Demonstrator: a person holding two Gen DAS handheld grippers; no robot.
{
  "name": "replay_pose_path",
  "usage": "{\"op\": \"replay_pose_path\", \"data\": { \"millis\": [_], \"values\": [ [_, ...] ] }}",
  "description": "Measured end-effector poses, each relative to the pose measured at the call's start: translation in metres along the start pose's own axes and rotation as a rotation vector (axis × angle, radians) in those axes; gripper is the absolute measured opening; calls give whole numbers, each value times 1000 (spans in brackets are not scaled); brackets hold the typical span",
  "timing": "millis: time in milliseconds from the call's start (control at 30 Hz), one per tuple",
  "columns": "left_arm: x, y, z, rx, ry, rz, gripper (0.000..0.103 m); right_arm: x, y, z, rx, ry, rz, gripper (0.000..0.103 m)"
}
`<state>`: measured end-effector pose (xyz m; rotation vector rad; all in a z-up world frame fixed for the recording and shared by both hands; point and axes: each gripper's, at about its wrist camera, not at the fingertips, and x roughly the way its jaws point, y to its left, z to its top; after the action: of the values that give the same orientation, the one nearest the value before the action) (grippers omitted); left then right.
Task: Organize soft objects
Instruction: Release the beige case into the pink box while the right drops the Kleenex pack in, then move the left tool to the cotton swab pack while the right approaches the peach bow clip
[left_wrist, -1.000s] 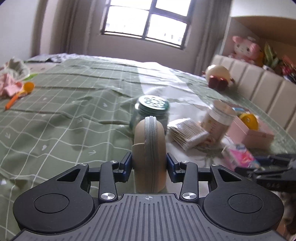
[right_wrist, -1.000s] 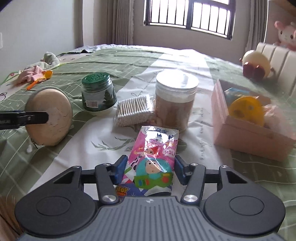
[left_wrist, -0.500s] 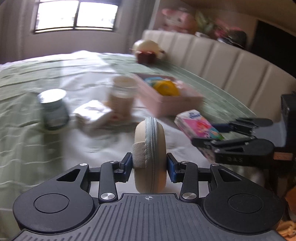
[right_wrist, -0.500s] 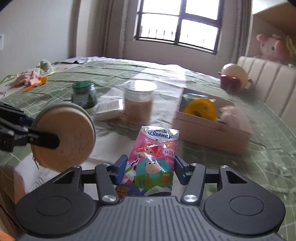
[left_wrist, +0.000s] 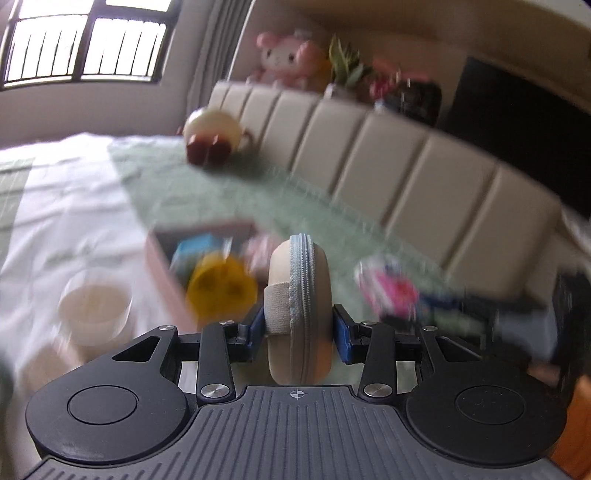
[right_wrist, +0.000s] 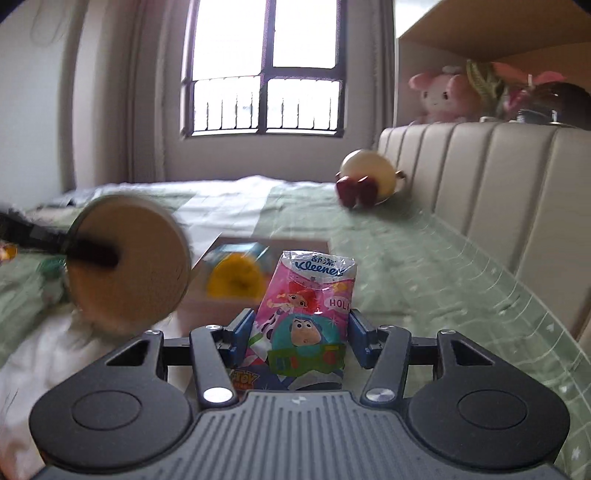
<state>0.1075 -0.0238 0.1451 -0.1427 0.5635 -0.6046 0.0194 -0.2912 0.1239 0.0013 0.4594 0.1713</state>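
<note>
1. Left gripper is clamped on the round beige zip case, held edge-on and clear of the bed, near the pink box.
2. Right gripper grips the tissue pack upright, just before the same box.
3. Judgement: both items are raised for depositing together in the box.

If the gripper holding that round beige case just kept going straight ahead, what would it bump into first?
Probably the pink box on the bed, or the green bedspread just beyond its right corner. The left gripper, shut on the round zip case, points near that corner, but blur leaves depth unclear.
</note>
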Motion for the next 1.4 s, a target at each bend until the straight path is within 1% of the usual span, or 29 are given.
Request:
{"op": "replay_pose_path", "data": {
  "millis": [67, 167, 233, 267, 333, 367, 400, 500, 533, 600, 633, 667, 733, 800, 833, 867, 900, 967, 1033, 1100, 1167, 1233, 1267, 1300, 1400],
  "values": [
    [26, 10, 28, -57, -18, -31, 43, 15, -9, 9, 4, -15, 7, 54],
    [73, 28, 58, -141, -9, -82, 43, 49, -18, 27, 6, -27, 34, 54],
    [112, 44, 73, -180, 44, -74, 44, 77, -19, 39, 10, -19, 44, 54],
    [130, 53, 77, -188, 80, -34, 44, 93, -19, 44, 13, -9, 47, 54],
    [155, 67, 79, -169, 142, 105, 45, 129, -17, 51, 15, 22, 60, 54],
    [161, 71, 78, -153, 150, 149, 48, 145, -15, 52, 8, 48, 66, 54],
    [164, 76, 77, -143, 146, 175, 49, 163, -12, 51, -5, 84, 72, 54],
    [161, 86, 75, -145, 127, 168, 51, 205, -3, 42, -37, 218, 83, 55],
    [158, 88, 75, -143, 118, 162, 50, 211, -2, 39, -34, 244, 92, 55],
    [146, 87, 76, -120, 90, 132, 49, 210, -1, 35, -18, 252, 109, 58],
    [140, 89, 79, -109, 64, 113, 49, 205, -1, 35, -5, 248, 110, 59],
    [132, 89, 82, -104, 36, 96, 49, 200, -2, 36, 8, 240, 110, 63],
    [110, 91, 86, -109, -14, 62, 49, 185, -5, 40, 30, 223, 114, 64],
    [86, 86, 91, -108, -58, 55, 49, 165, -5, 45, 40, 200, 82, 64],
    [67, 87, 90, -104, -87, 57, 49, 153, -4, 47, 46, 181, 72, 64],
    [45, 89, 84, -95, -124, 72, 49, 141, -2, 48, 47, 164, 75, 65],
    [23, 91, 78, -88, -160, 103, 49, 130, 2, 48, 44, 146, 81, 65],
    [-19, 102, 57, -92, -227, 196, 49, 111, 18, 50, 10, 117, 92, 65],
    [-58, 117, 25, -136, -272, 307, 49, 101, 44, 48, -62, 101, 128, 65],
    [-81, 136, -10, -210, -271, 404, 49, 91, 82, 41, -152, 77, 162, 65],
    [-94, 152, -46, -280, -225, 449, 49, 84, 124, 28, -257, 45, 197, 64],
    [-100, 161, -74, -299, -171, 465, 49, 82, 175, 8, -410, 41, 231, 63],
    [-103, 162, -85, -298, -153, 475, 49, 84, 197, -1, -473, 55, 251, 60],
    [-106, 165, -96, -296, -137, 480, 49, 89, 218, -11, -522, 79, 268, 55],
    [-117, 172, -119, -304, -111, 443, 49, 107, 259, -21, -537, 135, 317, 53]
  ]
}}
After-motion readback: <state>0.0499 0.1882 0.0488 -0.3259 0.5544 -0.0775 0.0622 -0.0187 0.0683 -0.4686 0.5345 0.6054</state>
